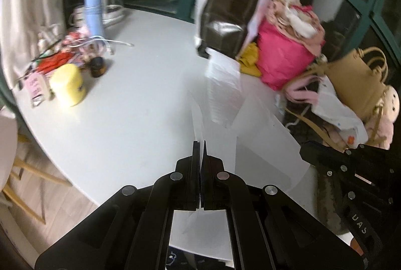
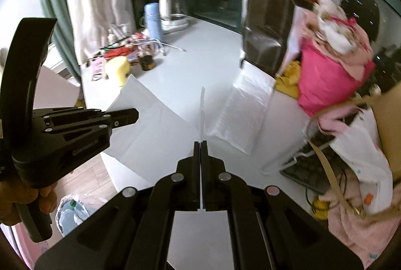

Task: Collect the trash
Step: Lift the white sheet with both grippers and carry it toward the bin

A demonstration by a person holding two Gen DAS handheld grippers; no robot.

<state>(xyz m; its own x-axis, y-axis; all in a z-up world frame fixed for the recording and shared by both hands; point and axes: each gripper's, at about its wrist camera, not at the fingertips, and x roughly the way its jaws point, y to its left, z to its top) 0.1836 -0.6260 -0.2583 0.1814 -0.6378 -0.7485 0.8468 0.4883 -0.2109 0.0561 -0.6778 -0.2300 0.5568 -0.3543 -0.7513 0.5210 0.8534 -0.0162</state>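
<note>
My left gripper (image 1: 200, 144) is shut on the edge of a white plastic mailer bag (image 1: 265, 144), held above the white table (image 1: 125, 107). My right gripper (image 2: 200, 144) is shut on another edge of the same white bag (image 2: 150, 124), which shows edge-on between its fingers. Each gripper shows in the other's view: the right gripper (image 1: 308, 153) at the right, the left gripper (image 2: 134, 115) at the left. A white bubble mailer (image 2: 245, 114) lies flat on the table just beyond; it also shows in the left wrist view (image 1: 223, 84).
A yellow jar (image 1: 67, 86), dark small jar (image 1: 97, 66), blue flask (image 1: 93, 14) and cluttered papers sit far left. A dark paper bag (image 1: 230, 19), pink bag (image 1: 283, 61) and tan handbag (image 1: 356, 79) crowd the right. A clear trash bag (image 2: 72, 212) lies on the floor.
</note>
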